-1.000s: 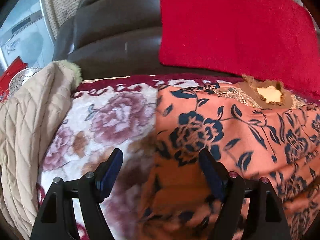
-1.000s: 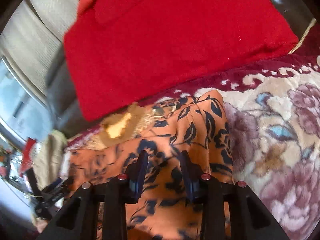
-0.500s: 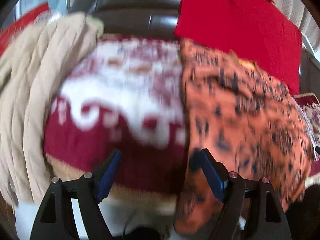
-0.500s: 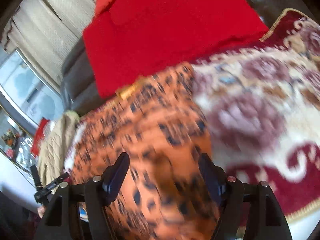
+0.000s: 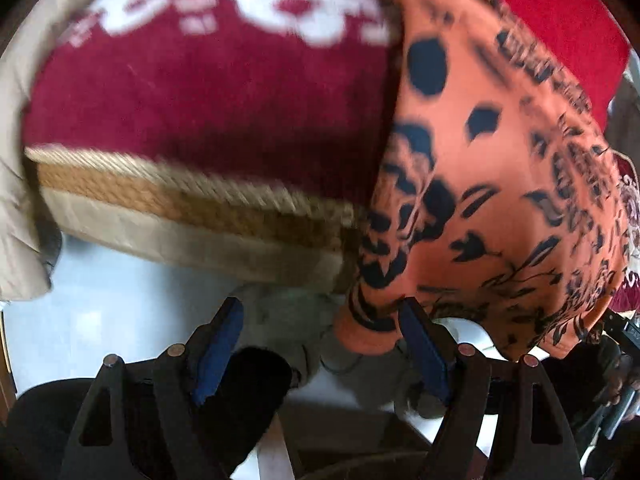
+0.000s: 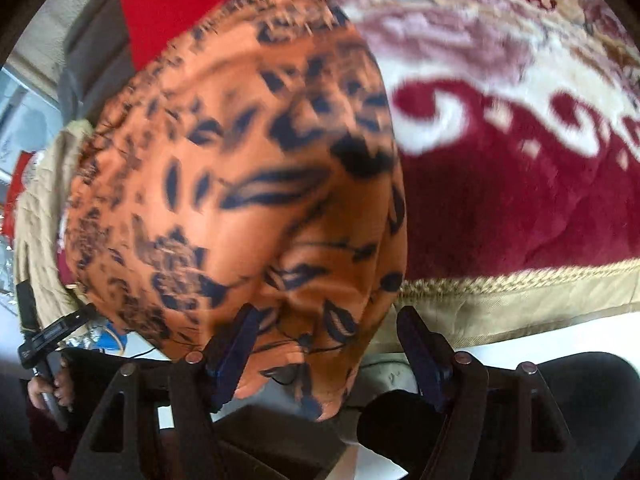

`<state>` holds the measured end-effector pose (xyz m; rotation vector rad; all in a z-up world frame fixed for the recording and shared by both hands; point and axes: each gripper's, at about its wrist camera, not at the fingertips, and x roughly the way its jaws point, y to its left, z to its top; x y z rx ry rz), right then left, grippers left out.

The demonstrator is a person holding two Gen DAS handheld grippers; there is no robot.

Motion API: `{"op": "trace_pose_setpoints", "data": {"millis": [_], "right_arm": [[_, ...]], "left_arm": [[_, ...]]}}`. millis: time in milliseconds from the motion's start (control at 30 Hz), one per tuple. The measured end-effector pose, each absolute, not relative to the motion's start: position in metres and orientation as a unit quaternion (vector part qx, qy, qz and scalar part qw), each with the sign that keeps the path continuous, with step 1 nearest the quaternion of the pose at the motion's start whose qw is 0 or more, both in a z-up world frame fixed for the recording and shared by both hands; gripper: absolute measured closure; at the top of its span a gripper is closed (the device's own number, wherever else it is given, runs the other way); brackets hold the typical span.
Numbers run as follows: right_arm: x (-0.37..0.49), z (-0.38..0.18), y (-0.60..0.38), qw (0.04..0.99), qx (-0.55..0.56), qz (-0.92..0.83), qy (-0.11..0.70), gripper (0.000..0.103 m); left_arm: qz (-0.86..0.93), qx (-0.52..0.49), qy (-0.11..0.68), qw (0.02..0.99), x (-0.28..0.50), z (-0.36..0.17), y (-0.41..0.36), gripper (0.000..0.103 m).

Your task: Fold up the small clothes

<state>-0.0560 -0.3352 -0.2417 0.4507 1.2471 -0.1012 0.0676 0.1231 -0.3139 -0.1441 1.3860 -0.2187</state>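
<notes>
Both your tools have pulled back toward the near edge of the seat since a second ago, and your right tool, nearly closed then, is now spread wide. Your left tool [image 5: 320, 344] is spread too, nothing between its blue pads; the hanging corner of the orange floral garment [image 5: 492, 184] touches the inner face of the finger at 5 o'clock, though blur hides whether it truly rests on it. That garment lies on the maroon floral blanket [image 5: 192, 96], draping over its braided gold hem toward the pale floor [image 5: 100, 304] at 8 o'clock. From your right wrist, the right tool [image 6: 328, 348] straddles the garment's [image 6: 248, 184] lowest fold without pinching it, the blanket [image 6: 520, 208] spreading toward 3 o'clock. A red cushion [image 6: 192, 4] sits beyond at 11 o'clock, a beige quilted coat [image 6: 36, 240] at 9 o'clock.
</notes>
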Motion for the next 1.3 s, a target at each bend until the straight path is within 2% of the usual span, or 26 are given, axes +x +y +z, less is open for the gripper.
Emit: {"op": "trace_pose_setpoints", "data": {"millis": [67,133,167,200,233,267,300,333,533,567,600,667,700,767,800,833,867,900,933,967,1000,1033,1067,1100,1300], "right_arm": [[-0.055,-0.252,-0.336,0.782,0.221,-0.046,0.581,0.028],[-0.054,-0.257,-0.333,0.782,0.224,-0.032,0.581,0.035],[-0.055,-0.258,-0.332,0.783,0.222,-0.027,0.580,0.042],[-0.055,-0.258,-0.330,0.785,0.219,-0.018,0.579,0.062],[-0.055,-0.258,-0.329,0.788,0.212,-0.013,0.578,0.074],[-0.056,-0.256,-0.328,0.790,0.207,-0.014,0.577,0.076],[-0.058,-0.254,-0.327,0.792,0.200,-0.016,0.576,0.085],[-0.060,-0.251,-0.326,0.794,0.196,-0.015,0.576,0.092],[-0.071,-0.236,-0.325,0.800,0.187,-0.013,0.569,0.093],[-0.072,-0.232,-0.330,0.797,0.190,-0.018,0.573,0.093],[-0.074,-0.235,-0.334,0.791,0.199,-0.019,0.578,0.091],[-0.077,-0.237,-0.338,0.781,0.222,-0.017,0.583,0.089],[-0.079,-0.239,-0.342,0.774,0.233,-0.022,0.588,0.088],[-0.081,-0.243,-0.346,0.771,0.236,-0.026,0.592,0.079],[-0.082,-0.245,-0.348,0.768,0.235,-0.030,0.595,0.066],[-0.082,-0.248,-0.349,0.765,0.235,-0.033,0.598,0.045],[-0.083,-0.251,-0.350,0.762,0.240,-0.035,0.600,0.033],[-0.084,-0.253,-0.352,0.763,0.250,-0.040,0.595,0.028],[-0.084,-0.254,-0.353,0.766,0.256,-0.041,0.588,0.028],[-0.084,-0.254,-0.354,0.772,0.253,-0.038,0.582,0.030],[-0.084,-0.253,-0.353,0.783,0.239,-0.030,0.574,0.042],[-0.082,-0.253,-0.352,0.784,0.232,-0.025,0.576,0.071],[-0.081,-0.252,-0.349,0.780,0.225,-0.019,0.584,0.085],[-0.083,-0.249,-0.347,0.779,0.212,-0.020,0.589,0.092],[-0.094,-0.182,-0.344,0.802,0.219,0.038,0.555,0.095]], "left_arm": [[-0.097,-0.068,0.641,0.758,0.071,-0.321,0.118,0.023],[-0.112,-0.072,0.643,0.754,0.072,-0.325,0.113,0.023],[-0.116,-0.070,0.643,0.754,0.073,-0.326,0.109,0.023],[-0.114,-0.068,0.643,0.755,0.073,-0.327,0.107,0.027],[-0.110,-0.070,0.640,0.758,0.074,-0.328,0.107,0.036],[-0.116,-0.080,0.636,0.759,0.076,-0.328,0.107,0.067],[-0.130,-0.091,0.636,0.756,0.076,-0.328,0.106,0.090],[-0.135,-0.093,0.635,0.755,0.077,-0.327,0.106,0.091],[-0.132,-0.097,0.620,0.768,0.071,-0.321,0.108,0.090],[-0.126,-0.093,0.621,0.768,0.071,-0.321,0.107,0.077],[-0.121,-0.091,0.623,0.767,0.069,-0.321,0.107,0.052],[-0.114,-0.083,0.618,0.773,0.069,-0.318,0.106,0.024],[-0.116,-0.077,0.612,0.778,0.068,-0.317,0.105,0.023],[-0.128,-0.063,0.616,0.774,0.067,-0.318,0.101,0.023],[-0.133,-0.058,0.623,0.769,0.069,-0.322,0.096,0.023],[-0.140,-0.057,0.630,0.762,0.071,-0.327,0.092,0.023],[-0.145,-0.058,0.634,0.757,0.072,-0.330,0.089,0.023],[-0.148,-0.063,0.633,0.757,0.074,-0.332,0.089,0.036],[-0.150,-0.071,0.630,0.758,0.076,-0.332,0.090,0.049],[-0.158,-0.086,0.632,0.754,0.078,-0.332,0.092,0.069],[-0.170,-0.109,0.634,0.747,0.078,-0.332,0.095,0.085],[-0.170,-0.113,0.630,0.749,0.078,-0.330,0.098,0.093],[-0.174,-0.115,0.626,0.752,0.076,-0.327,0.099,0.097],[-0.181,-0.118,0.623,0.752,0.072,-0.323,0.102,0.097],[-0.287,-0.183,0.569,0.749,0.058,-0.250,0.121,0.098]]}}
